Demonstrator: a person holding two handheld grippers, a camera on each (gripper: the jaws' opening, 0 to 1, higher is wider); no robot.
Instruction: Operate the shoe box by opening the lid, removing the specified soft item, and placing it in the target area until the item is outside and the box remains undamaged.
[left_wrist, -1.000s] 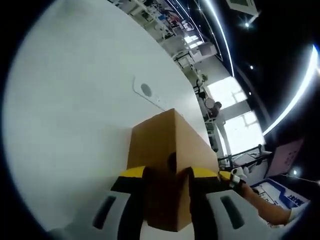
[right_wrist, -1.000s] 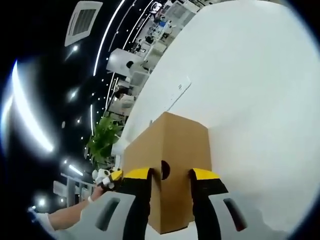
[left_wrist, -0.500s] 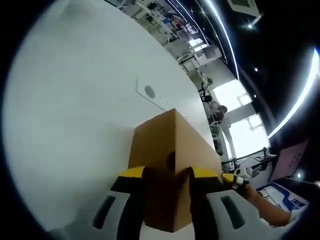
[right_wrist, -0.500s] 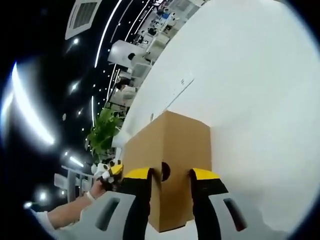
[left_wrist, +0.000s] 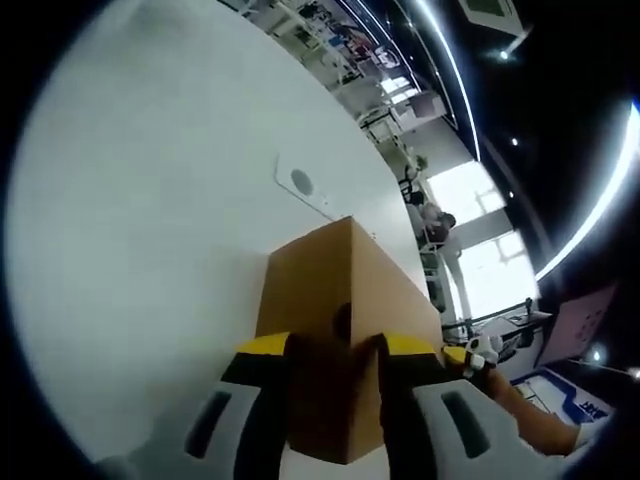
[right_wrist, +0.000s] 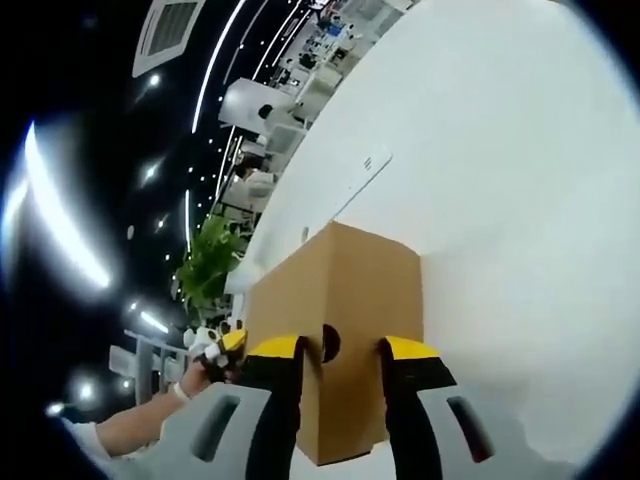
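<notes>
Between the yellow-tipped fingers (left_wrist: 265, 345) of the left gripper (left_wrist: 333, 352) sits the near end of a brown cardboard box (left_wrist: 335, 290), a corner edge running up the gap. The jaws stand one on each side of that corner, against the two faces, pinching the box. A small round hole (left_wrist: 341, 322) shows just above the fingertips, its lower part hidden behind them. The bottom of the box is cut off behind the grey gripper body. Whether the lid is shut or lifted is hard to make out, and nothing of what lies inside can be seen.

From the other end, the right gripper (right_wrist: 341, 352) grips the box (right_wrist: 345, 300) the same way, fingers (right_wrist: 413, 350) spread around a corner and pressed against the cardboard, a dark hole (right_wrist: 329, 343) between them. Just left of these fingers the far tip of the left gripper (right_wrist: 222, 345) peeks out, with a person's forearm (right_wrist: 140, 425) behind it; the rest is hidden by the box.

Beyond the fingertips the box rests on a white table (left_wrist: 150, 200). Farther out lies a flat white plate with a round grey mark (left_wrist: 300, 185), too small to identify. Past the table edge a green plant (right_wrist: 205, 270) and blurred room fittings appear.
</notes>
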